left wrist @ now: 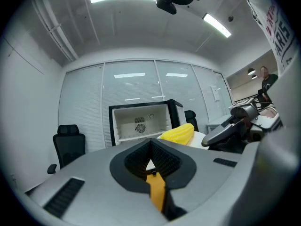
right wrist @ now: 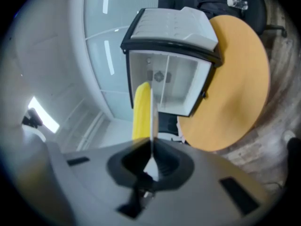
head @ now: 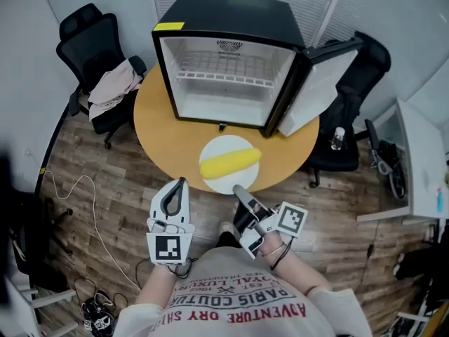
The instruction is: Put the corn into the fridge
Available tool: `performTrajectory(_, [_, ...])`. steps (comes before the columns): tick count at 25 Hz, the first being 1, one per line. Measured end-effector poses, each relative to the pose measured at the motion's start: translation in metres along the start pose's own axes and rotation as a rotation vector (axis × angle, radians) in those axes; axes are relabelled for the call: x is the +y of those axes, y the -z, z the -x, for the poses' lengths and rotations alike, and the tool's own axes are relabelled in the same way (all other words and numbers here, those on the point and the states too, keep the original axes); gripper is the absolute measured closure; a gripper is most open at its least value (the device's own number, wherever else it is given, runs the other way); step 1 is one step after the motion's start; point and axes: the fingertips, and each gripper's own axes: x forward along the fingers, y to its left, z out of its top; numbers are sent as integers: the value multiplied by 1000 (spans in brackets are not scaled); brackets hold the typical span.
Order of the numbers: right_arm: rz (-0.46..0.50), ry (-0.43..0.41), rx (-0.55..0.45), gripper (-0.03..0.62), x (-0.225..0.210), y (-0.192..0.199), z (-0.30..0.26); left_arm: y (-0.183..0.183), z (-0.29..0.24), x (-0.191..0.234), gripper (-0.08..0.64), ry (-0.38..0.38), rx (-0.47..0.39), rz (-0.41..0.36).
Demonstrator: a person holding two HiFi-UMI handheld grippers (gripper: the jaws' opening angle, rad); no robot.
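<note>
A yellow corn cob (head: 230,161) lies on a white plate (head: 226,183) at the near edge of the round wooden table (head: 158,121). My right gripper (head: 238,189) is shut on the plate's near rim; in the right gripper view the plate (right wrist: 152,119) shows edge-on between the jaws with the corn (right wrist: 141,108) beside it. My left gripper (head: 181,184) is shut and empty, just left of the plate and apart from it. Behind, the black mini fridge (head: 224,55) stands with its door (head: 317,83) swung open to the right. The left gripper view shows the corn (left wrist: 178,133) and fridge (left wrist: 140,122) ahead.
A black office chair (head: 97,37) draped with clothes (head: 116,83) stands left of the table. Another chair with a bottle (head: 338,137) is at the right, beside a white desk (head: 419,156). A white cable (head: 78,188) trails over the wooden floor.
</note>
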Motion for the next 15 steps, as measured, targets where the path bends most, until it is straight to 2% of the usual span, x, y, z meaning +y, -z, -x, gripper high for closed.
performTrajectory(8, [-36, 12, 23, 555, -14, -76, -38, -2, -85, 3, 538, -31, 11, 25])
performTrajectory(15, [-45, 28, 4, 555, -24, -116, -64, 1, -129, 19, 538, -28, 17, 23])
